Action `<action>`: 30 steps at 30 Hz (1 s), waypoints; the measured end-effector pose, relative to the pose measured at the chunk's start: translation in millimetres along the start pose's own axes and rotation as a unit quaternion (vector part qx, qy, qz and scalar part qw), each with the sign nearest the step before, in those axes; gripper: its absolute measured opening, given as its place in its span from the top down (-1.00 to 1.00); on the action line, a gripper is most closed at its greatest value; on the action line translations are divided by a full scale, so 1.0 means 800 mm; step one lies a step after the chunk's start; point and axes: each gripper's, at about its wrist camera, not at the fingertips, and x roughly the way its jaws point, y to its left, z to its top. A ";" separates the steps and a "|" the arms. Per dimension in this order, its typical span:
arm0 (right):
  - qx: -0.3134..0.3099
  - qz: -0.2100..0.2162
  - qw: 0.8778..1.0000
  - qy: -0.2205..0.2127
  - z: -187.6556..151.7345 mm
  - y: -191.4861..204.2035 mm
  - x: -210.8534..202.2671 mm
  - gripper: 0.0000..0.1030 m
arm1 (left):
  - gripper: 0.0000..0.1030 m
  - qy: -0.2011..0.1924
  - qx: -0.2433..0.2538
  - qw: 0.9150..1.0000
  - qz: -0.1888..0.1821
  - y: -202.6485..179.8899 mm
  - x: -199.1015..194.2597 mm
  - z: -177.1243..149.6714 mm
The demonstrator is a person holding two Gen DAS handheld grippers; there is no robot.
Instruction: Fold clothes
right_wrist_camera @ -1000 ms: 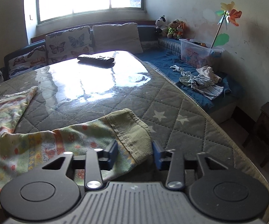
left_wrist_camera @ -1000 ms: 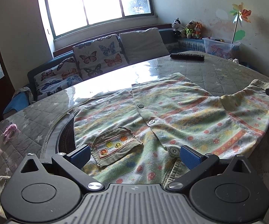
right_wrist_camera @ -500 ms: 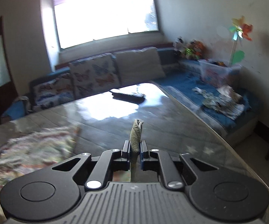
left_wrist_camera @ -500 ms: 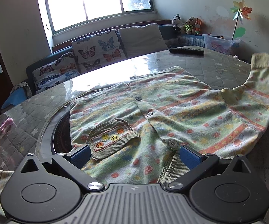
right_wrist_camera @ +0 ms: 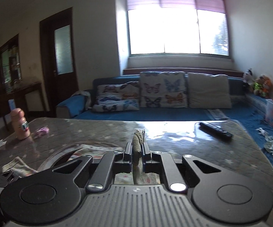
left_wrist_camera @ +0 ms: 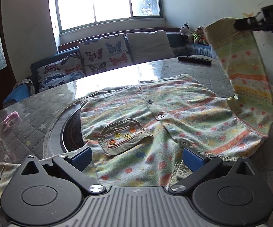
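One patterned cardigan [left_wrist_camera: 174,117] lies flat on the table [left_wrist_camera: 32,109], its single sleeve [left_wrist_camera: 246,71] lifted at two o'clock, cuff pinched by the right gripper [right_wrist_camera: 137,152]; the left gripper [left_wrist_camera: 136,156] gapes wide.

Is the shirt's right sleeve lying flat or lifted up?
Lifted: the right gripper pinches the sleeve by its cuff, holding it above the table.

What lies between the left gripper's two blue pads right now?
In the left wrist view, the left gripper is open over the cardigan; its lower front and patch pocket lie between the pads.
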 end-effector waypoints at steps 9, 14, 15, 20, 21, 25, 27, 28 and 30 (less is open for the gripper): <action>-0.022 0.065 0.997 0.026 -0.008 0.080 0.042 0.82 | -1.00 0.004 -0.017 1.000 0.006 0.017 -0.001 -0.008; -0.028 0.091 0.995 0.045 -0.017 0.097 0.048 0.57 | -1.00 0.007 -0.020 1.000 0.010 0.022 0.000 -0.010; -0.030 0.090 0.994 0.046 -0.018 0.097 0.047 0.57 | -1.00 0.008 -0.021 1.000 0.011 0.023 0.001 -0.011; -0.029 0.077 0.995 0.065 -0.032 0.078 0.046 0.55 | -1.00 0.010 -0.025 0.999 0.018 0.028 0.002 -0.010; -0.029 0.074 0.995 0.068 -0.034 0.075 0.047 0.54 | -1.00 0.010 -0.025 0.999 0.019 0.029 0.002 -0.009; -0.021 0.045 0.993 0.111 -0.067 0.044 0.053 0.51 | -1.00 0.008 -0.025 0.999 0.022 0.030 0.001 -0.006; -0.015 0.031 0.991 0.129 -0.085 0.030 0.053 0.50 | -1.00 0.008 -0.023 0.999 0.023 0.029 0.003 -0.003; -0.012 0.024 0.990 0.137 -0.095 0.024 0.053 0.49 | -1.00 0.008 -0.020 1.000 0.023 0.027 0.005 -0.001; -0.006 0.013 0.989 0.147 -0.107 0.015 0.053 0.49 | -1.00 0.009 -0.015 1.000 0.022 0.024 0.009 0.002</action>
